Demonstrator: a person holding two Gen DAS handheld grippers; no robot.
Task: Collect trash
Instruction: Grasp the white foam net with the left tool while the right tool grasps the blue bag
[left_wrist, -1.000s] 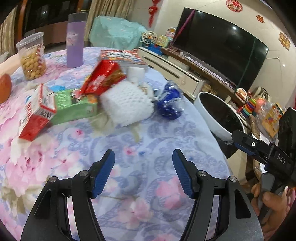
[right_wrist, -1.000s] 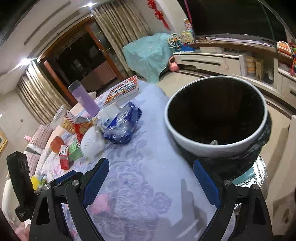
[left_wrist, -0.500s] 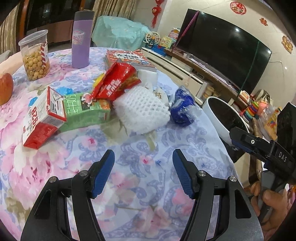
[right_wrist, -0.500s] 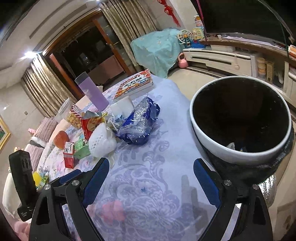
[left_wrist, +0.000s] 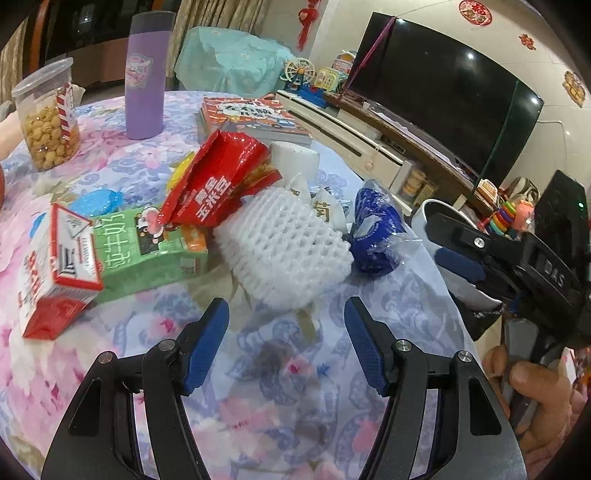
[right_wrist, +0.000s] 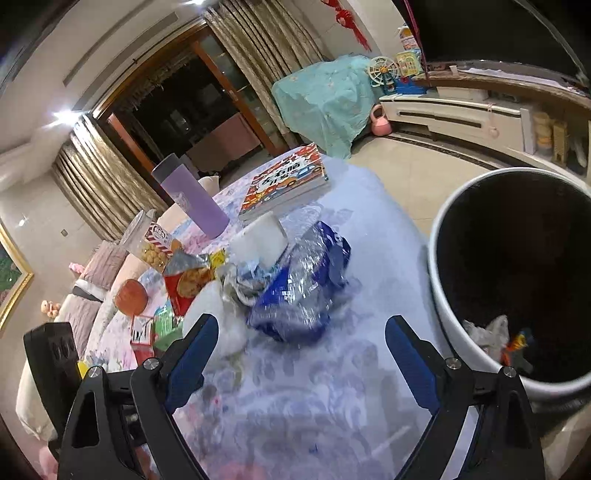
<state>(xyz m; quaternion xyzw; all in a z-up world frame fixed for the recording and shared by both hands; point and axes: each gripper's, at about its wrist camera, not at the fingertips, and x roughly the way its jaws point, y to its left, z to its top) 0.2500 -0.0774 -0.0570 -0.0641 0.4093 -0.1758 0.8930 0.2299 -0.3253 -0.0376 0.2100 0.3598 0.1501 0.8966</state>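
Both hand-held grippers, left and right, have closed in on the worktop's trash pile, jaws spread and empty; foam net and blue wrapper come next.

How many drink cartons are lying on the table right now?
2: a red-and-white carton at the pile's left end, and a green carton beside it, partly under the red snack bag. Others may be hidden.
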